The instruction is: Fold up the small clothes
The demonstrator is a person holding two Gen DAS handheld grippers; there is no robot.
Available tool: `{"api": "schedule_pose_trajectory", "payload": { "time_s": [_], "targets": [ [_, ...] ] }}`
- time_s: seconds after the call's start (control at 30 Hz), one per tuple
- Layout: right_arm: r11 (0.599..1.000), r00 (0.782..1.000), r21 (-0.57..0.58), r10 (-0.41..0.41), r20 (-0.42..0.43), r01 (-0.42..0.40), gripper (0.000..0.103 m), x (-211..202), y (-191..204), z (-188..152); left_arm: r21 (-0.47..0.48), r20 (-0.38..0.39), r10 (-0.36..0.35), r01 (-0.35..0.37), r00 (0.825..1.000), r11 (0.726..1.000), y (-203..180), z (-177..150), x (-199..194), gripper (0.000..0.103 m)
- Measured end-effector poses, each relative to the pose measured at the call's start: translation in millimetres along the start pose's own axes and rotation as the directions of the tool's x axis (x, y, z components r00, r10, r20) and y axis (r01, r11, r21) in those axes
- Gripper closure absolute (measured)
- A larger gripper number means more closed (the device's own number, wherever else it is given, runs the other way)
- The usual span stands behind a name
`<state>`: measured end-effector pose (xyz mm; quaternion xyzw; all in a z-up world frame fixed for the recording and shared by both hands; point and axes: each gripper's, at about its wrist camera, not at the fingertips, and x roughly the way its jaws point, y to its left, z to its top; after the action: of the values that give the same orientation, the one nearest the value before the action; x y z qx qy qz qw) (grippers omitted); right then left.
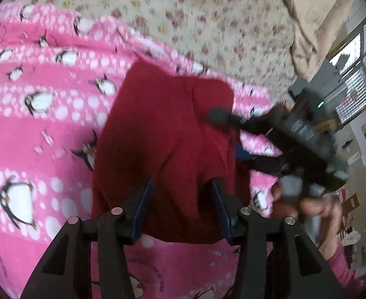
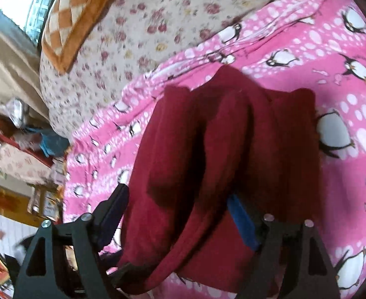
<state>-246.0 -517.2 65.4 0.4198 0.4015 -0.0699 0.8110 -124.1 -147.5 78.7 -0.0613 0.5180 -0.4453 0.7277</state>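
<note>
**A loose fold, and two sets of jaws that could undo it**

The left gripper (image 1: 183, 206) stands with its blue pads (image 1: 143, 206) to either side of a hump of the dark red garment (image 1: 163, 134). Whether they pinch the cloth or merely straddle it I cannot tell. The right gripper (image 2: 180, 214) has its jaws spread wide with red folds lying between them, and the pads do not look to be pressing, so I read it as open.

The garment sits bunched in thick ridges on the pink penguin blanket (image 1: 33, 104), which covers part of the flowered bedsheet (image 1: 207, 20). An orange checked cushion (image 2: 75, 17) lies further up the bed.

The risk, to my eye, is snagging. If either hand draws away while a ridge is caught on a pad, the layers will drag and the fold will slump. The fleecy blanket could also lift with the cloth. In the left wrist view the right gripper is close in, so a careless move could knock the two together.
</note>
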Motion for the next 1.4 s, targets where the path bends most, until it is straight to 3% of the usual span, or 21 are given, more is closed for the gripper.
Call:
{"api": "schedule_pose_trajectory", "payload": {
  "time_s": [0.07, 0.1, 0.13, 0.17, 0.2, 0.33, 0.4, 0.47, 0.7, 0.8, 0.87, 0.93, 0.97, 1.1, 1.13, 1.23, 1.3, 1.37, 1.4],
  "targets": [
    [0.998, 0.999, -0.05, -0.041, 0.002, 0.041, 0.021, 4, 7, 0, -0.017, 0.062, 0.005, -0.004, 0.998, 1.0, 8, 11, -15, 0.076],
    [0.992, 0.997, -0.093, -0.08, 0.007, 0.08, 0.027, 6, 12, 0, -0.03, 0.074, 0.011, -0.009, 0.997, 0.999, 13, 17, -17, 0.075],
    [0.977, 0.99, -0.165, -0.135, 0.025, 0.138, 0.036, 6, 19, 0, -0.06, 0.081, 0.022, -0.017, 0.996, 0.998, 22, 26, -18, 0.068],
    [0.961, 0.985, -0.219, -0.167, 0.035, 0.171, 0.06, 6, 23, 0, -0.089, 0.076, 0.023, -0.016, 0.997, 0.996, 31, 34, -16, 0.061],
    [0.945, 0.981, -0.265, -0.188, 0.045, 0.193, 0.075, 5, 27, 1, -0.109, 0.074, 0.021, -0.012, 0.997, 0.994, 38, 40, -13, 0.06],
    [0.931, 0.984, -0.318, -0.169, 0.05, 0.176, 0.084, -5, 25, 13, -0.157, 0.034, 0.013, -0.008, 0.999, 0.988, 57, 61, 13, 0.06],
    [0.933, 0.987, -0.321, -0.155, 0.045, 0.162, 0.086, -8, 23, 17, -0.14, -0.028, -0.008, 0.004, 1.0, 0.99, 56, 68, 33, 0.06],
    [0.927, 0.987, -0.34, -0.151, 0.045, 0.158, 0.087, -15, 24, 20, -0.131, -0.062, 0.029, -0.037, 0.998, 0.991, 55, 69, 49, 0.06],
    [0.888, 0.976, -0.407, -0.201, 0.08, 0.216, 0.088, -34, 13, 34, -0.116, -0.077, -0.038, 0.029, 0.996, 0.993, 41, 60, 70, 0.06],
    [0.868, 0.948, -0.385, -0.305, 0.087, 0.315, 0.088, -17, -14, 35, -0.142, -0.113, -0.065, 0.048, 0.991, 0.989, 38, 54, 91, 0.057],
    [0.882, 0.945, -0.342, -0.315, 0.087, 0.325, 0.088, -8, -30, 33, -0.165, -0.116, -0.056, 0.036, 0.992, 0.986, 38, 49, 101, 0.054],
    [0.893, 0.95, -0.322, -0.299, 0.095, 0.313, 0.088, -12, -32, 33, -0.124, -0.095, -0.023, 0.011, 0.995, 0.992, 32, 47, 99, 0.053],
    [0.901, 0.952, -0.305, -0.292, 0.097, 0.307, 0.086, -18, -30, 34, -0.105, -0.089, -0.001, -0.009, 0.996, 0.994, 28, 46, 98, 0.053],
    [0.939, 0.965, -0.226, -0.241, 0.108, 0.26, 0.059, -46, -27, 30, -0.11, -0.079, 0.013, -0.021, 0.997, 0.994, 27, 45, 96, 0.054],
    [0.948, 0.97, -0.216, -0.211, 0.119, 0.233, 0.057, -58, -23, 26, -0.114, -0.077, 0.012, -0.02, 0.997, 0.993, 28, 46, 96, 0.054],
    [0.945, 0.975, -0.258, -0.169, 0.142, 0.201, 0.05, -74, -4, 10, -0.112, -0.073, 0.018, -0.027, 0.997, 0.993, 28, 45, 96, 0.053],
    [0.93, 0.977, -0.302, -0.181, 0.113, 0.207, 0.043, -69, 6, 3, -0.108, -0.072, 0.024, -0.032, 0.997, 0.994, 27, 46, 95, 0.053],
    [0.918, 0.969, -0.314, -0.243, 0.041, 0.244, 0.045, -49, 5, -5, -0.112, -0.076, 0.027, -0.035, 0.997, 0.993, 27, 46, 94, 0.053],
    [0.917, 0.967, -0.314, -0.256, 0.012, 0.247, 0.065, -43, 2, -8, -0.114, -0.079, 0.027, -0.036, 0.996, 0.993, 27, 46, 93, 0.053]
  ]
}}
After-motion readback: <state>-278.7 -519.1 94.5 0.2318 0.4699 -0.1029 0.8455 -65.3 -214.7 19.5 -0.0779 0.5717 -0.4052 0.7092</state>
